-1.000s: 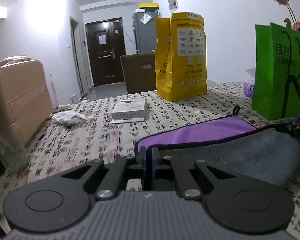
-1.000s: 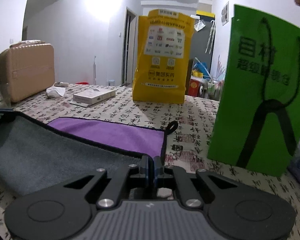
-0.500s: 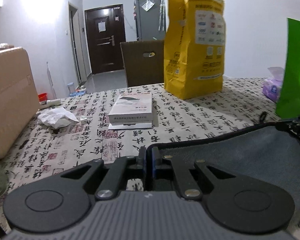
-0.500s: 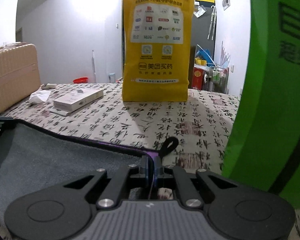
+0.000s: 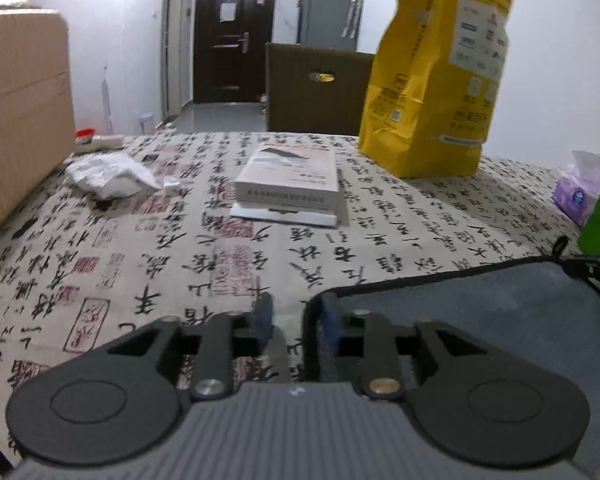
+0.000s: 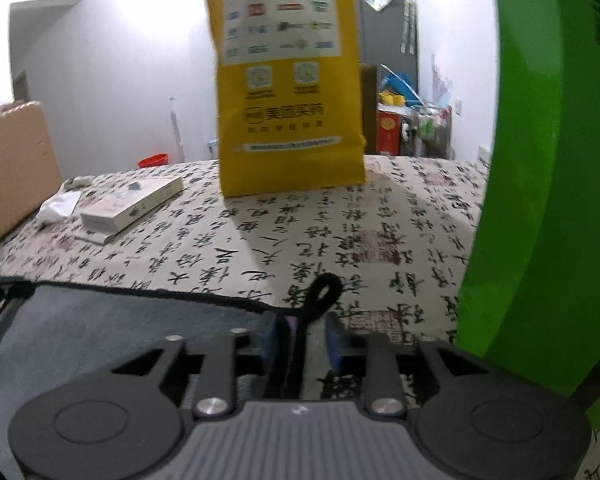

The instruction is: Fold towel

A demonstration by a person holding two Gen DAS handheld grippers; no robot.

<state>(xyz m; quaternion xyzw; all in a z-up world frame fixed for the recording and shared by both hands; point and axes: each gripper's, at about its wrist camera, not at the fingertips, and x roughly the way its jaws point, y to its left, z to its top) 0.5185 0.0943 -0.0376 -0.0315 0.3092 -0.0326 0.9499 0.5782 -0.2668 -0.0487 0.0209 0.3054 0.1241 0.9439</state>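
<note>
The towel (image 5: 492, 320) lies folded on the table, grey side up with a black hem; its purple side shows only as a sliver between my right fingers. My left gripper (image 5: 296, 316) is open, its jaws apart at the towel's left corner, the hem beside the right finger. In the right wrist view the towel (image 6: 120, 320) spreads to the left. My right gripper (image 6: 300, 336) is open around the towel's right corner, where the black hanging loop (image 6: 324, 292) sticks out forward.
A calligraphy-print cloth (image 5: 340, 240) covers the table. A white box (image 5: 288, 180) lies ahead, crumpled paper (image 5: 108, 176) to its left, a yellow paper bag (image 5: 436, 80) behind. A green bag (image 6: 548, 160) stands close on the right, a tissue pack (image 5: 576, 196) beside it. A tan suitcase (image 5: 20, 100) stands left.
Both grippers carried the grey edge forward over the purple side, covering it, then lowered. Both grippers, shut on the towel corners before, have opened and let go.
</note>
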